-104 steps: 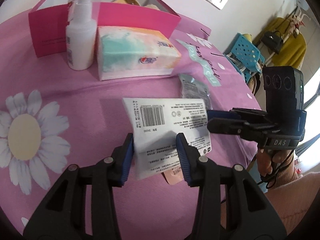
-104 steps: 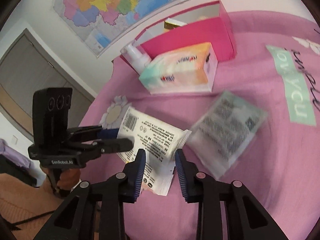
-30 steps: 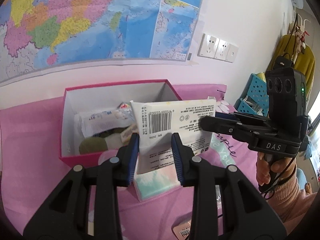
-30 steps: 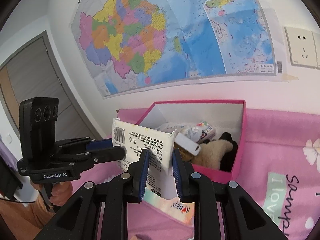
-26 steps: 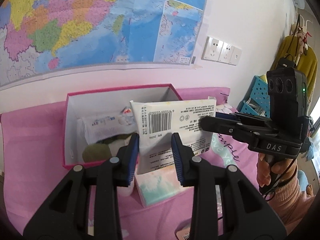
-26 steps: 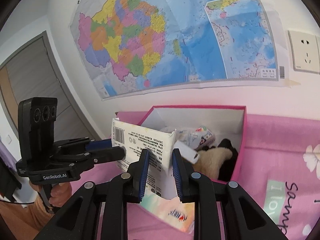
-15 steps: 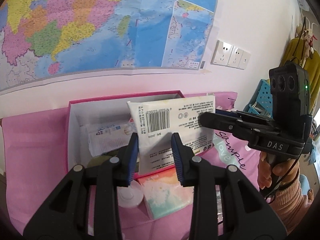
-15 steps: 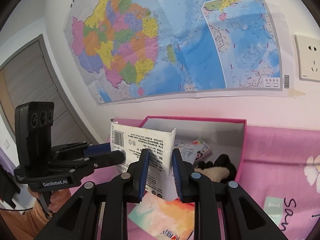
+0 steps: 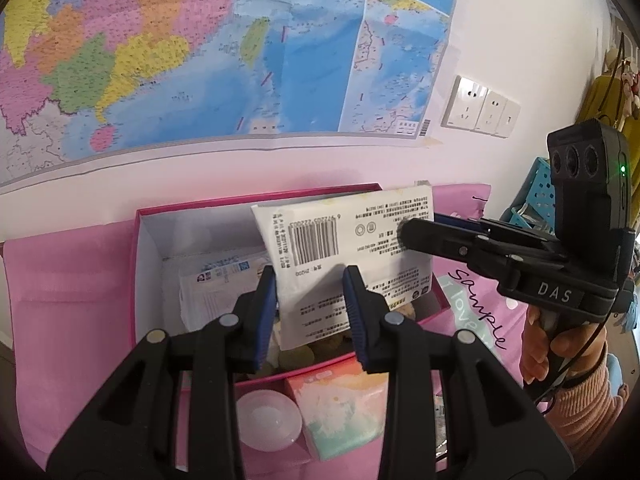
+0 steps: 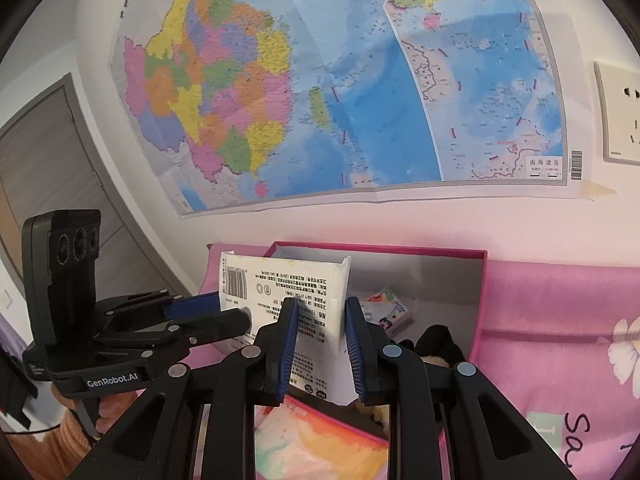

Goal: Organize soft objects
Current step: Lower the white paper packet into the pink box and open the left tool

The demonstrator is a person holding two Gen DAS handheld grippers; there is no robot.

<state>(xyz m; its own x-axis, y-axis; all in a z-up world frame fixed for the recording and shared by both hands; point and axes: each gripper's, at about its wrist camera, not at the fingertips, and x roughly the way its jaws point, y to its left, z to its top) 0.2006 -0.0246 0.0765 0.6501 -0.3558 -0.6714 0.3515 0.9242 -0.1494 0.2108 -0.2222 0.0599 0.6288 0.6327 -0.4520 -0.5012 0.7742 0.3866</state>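
Note:
A white soft pack [image 9: 344,248] printed with a barcode and small text hangs in the air over the open pink box [image 9: 138,264]. My left gripper [image 9: 309,280] is shut on the pack's lower edge. My right gripper [image 9: 404,232] comes in from the right and is shut on the pack's right end. In the right wrist view the same pack [image 10: 280,292] sits between my right gripper's [image 10: 320,312] blue pads, with my left gripper [image 10: 240,322] clamping its left side. The box [image 10: 482,300] holds a plush toy [image 10: 436,340] and small packets [image 10: 386,312].
A pastel tissue pack [image 9: 340,404] and a white bottle cap [image 9: 268,420] stand in front of the box on the pink flowered cloth [image 10: 560,320]. A wall map [image 9: 200,52] and sockets [image 9: 480,108] are behind. A blue basket [image 9: 536,192] is at the right.
Both grippers have carried the pack from above the table's front toward the wall, so it now hangs over the box. The box and map have come closer in both views.

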